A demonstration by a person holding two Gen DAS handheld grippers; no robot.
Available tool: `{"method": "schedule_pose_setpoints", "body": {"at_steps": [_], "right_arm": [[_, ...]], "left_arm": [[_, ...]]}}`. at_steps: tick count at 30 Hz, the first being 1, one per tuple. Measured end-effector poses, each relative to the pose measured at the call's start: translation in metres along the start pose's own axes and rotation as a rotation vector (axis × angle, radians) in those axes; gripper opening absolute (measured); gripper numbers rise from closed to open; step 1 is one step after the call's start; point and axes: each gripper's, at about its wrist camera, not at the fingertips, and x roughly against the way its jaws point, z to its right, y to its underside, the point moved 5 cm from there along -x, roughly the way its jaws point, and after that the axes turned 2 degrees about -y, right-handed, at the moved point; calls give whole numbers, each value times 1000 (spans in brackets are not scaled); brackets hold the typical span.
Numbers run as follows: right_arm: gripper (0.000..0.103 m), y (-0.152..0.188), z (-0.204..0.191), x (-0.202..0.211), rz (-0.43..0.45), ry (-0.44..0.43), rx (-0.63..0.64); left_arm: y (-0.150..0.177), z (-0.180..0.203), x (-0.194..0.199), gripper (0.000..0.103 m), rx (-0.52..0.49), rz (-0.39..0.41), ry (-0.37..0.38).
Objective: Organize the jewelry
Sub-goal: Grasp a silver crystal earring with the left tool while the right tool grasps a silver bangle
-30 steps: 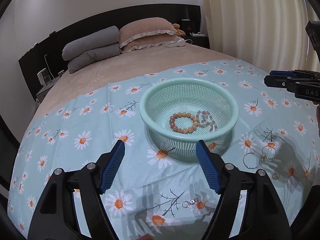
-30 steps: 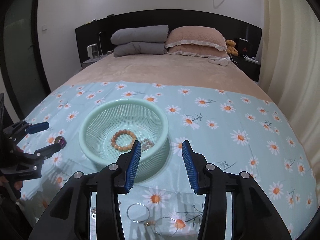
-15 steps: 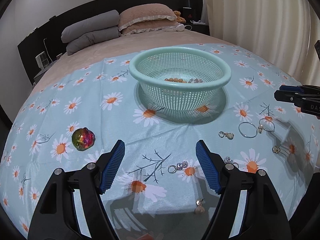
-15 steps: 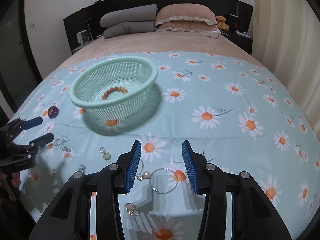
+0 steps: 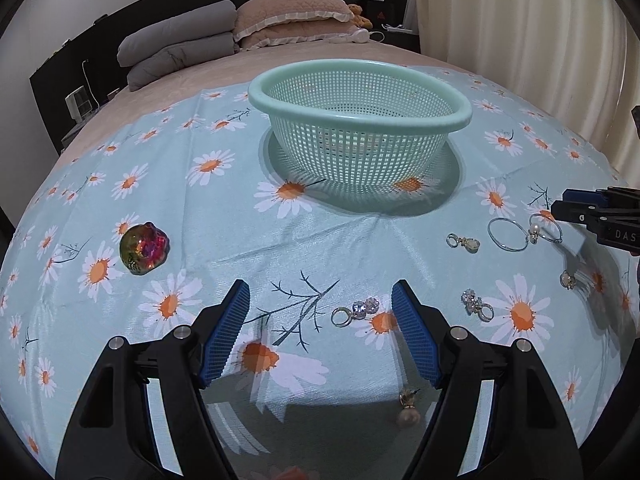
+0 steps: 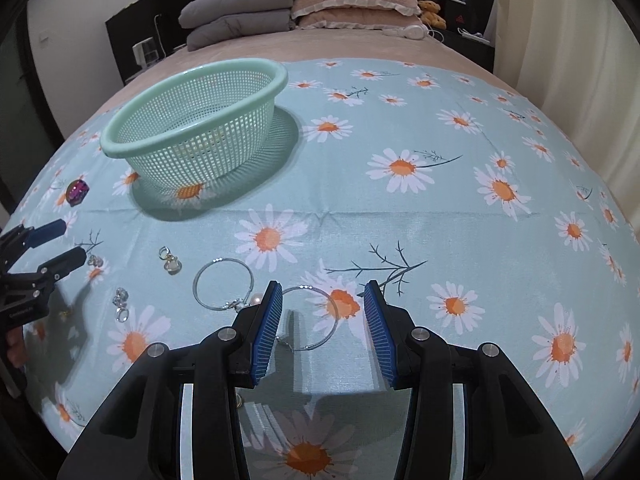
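Both grippers have come down toward the bed since a second ago: the basket, then seen from above with beaded bracelets in its bottom, now shows side-on, its contents hidden behind its wall.

The left gripper [image 5: 320,334] is spread wide and empty, low in the left wrist view, with a ring-and-crystal earring [image 5: 354,312] lying on the daisy cloth [image 5: 200,216] between its fingers, nearer the right one. The right gripper [image 6: 322,328] is partly spread and empty, straddling a hoop earring [image 6: 316,316] at lower centre of its own view.

This looks like the approach for a pick-up, one piece per gripper. Next, each needs to settle onto the cloth around its piece, close on thin wire without snagging fabric, then carry it to the mint basket [image 5: 360,120] at upper centre.

Counted loose on the cloth in the left wrist view: two hoop earrings, five small drop or stud pieces, and one iridescent ball [image 5: 143,249] at left. One basket.
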Motion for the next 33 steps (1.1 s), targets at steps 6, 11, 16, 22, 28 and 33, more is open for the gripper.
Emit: {"method": "schedule_pose_setpoints", "body": {"at_steps": [6, 11, 16, 22, 28, 33], "right_arm": [[40, 4, 0, -8, -20, -1, 0], [40, 7, 2, -13, -33, 0, -7], [40, 8, 3, -17, -39, 2, -6], [41, 12, 2, -22, -40, 21, 15], [40, 14, 0, -22, -35, 26, 27], [27, 16, -1, -22, -32, 26, 41]], "left_arm": [[2, -5, -7, 73, 33, -15, 8], [5, -8, -14, 73, 26, -35, -13], [6, -7, -16, 72, 27, -32, -4], [10, -8, -27, 86, 61, -57, 24], [14, -5, -31, 90, 45, -59, -5], [15, -6, -31, 92, 43, -58, -19]]}}
